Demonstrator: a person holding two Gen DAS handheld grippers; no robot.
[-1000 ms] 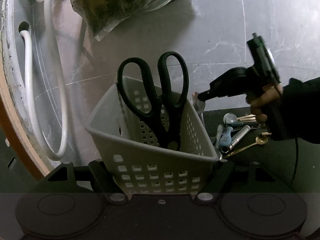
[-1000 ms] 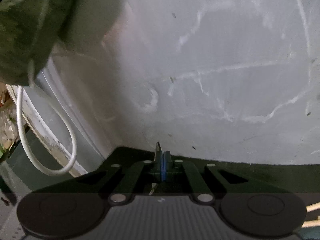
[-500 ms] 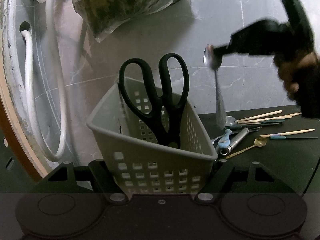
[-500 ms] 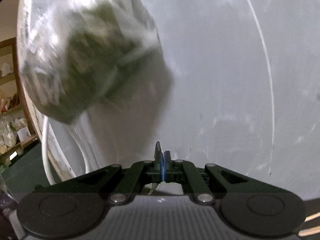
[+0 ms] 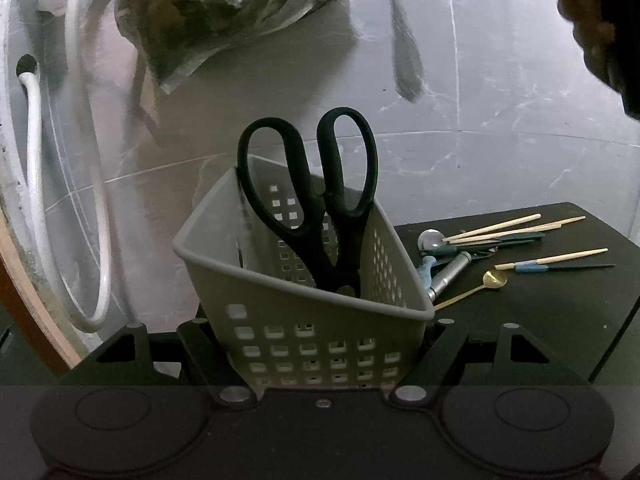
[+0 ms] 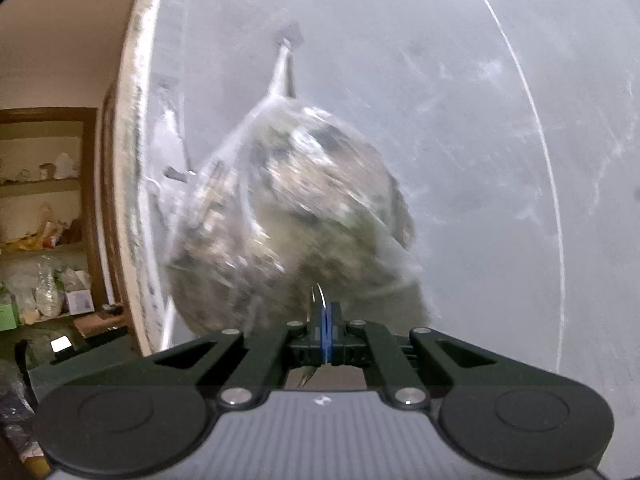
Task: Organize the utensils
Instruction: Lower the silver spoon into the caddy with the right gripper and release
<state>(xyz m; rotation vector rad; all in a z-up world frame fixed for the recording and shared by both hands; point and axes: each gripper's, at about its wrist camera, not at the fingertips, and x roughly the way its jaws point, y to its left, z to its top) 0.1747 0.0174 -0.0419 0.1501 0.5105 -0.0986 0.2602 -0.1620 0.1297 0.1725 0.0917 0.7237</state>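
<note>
My left gripper [image 5: 318,334] is shut on a grey perforated basket [image 5: 280,292], one finger on each side of its lower wall. Black scissors [image 5: 316,200] stand in the basket, handles up. High above and to the right of it hangs a silver spoon [image 5: 405,54], handle down and blurred. My right gripper [image 6: 325,320] is shut on that spoon [image 6: 318,294], whose bowl edge sticks up between the pads. A person's hand [image 5: 592,20] shows at the top right. Chopsticks [image 5: 496,226], a gold spoon [image 5: 494,279] and a second silver spoon [image 5: 431,239] lie on the black table [image 5: 560,320].
A clear bag of dried greens [image 5: 224,12] hangs on the grey marble wall, filling the middle of the right wrist view [image 6: 288,208]. A white hose [image 5: 100,240] loops down at the left. A door frame [image 6: 136,160] and cluttered shelves [image 6: 40,200] stand beyond.
The right gripper has risen from beside the basket to the top of the left wrist view, carrying the silver spoon up off the table. The basket and scissors have stayed put.
</note>
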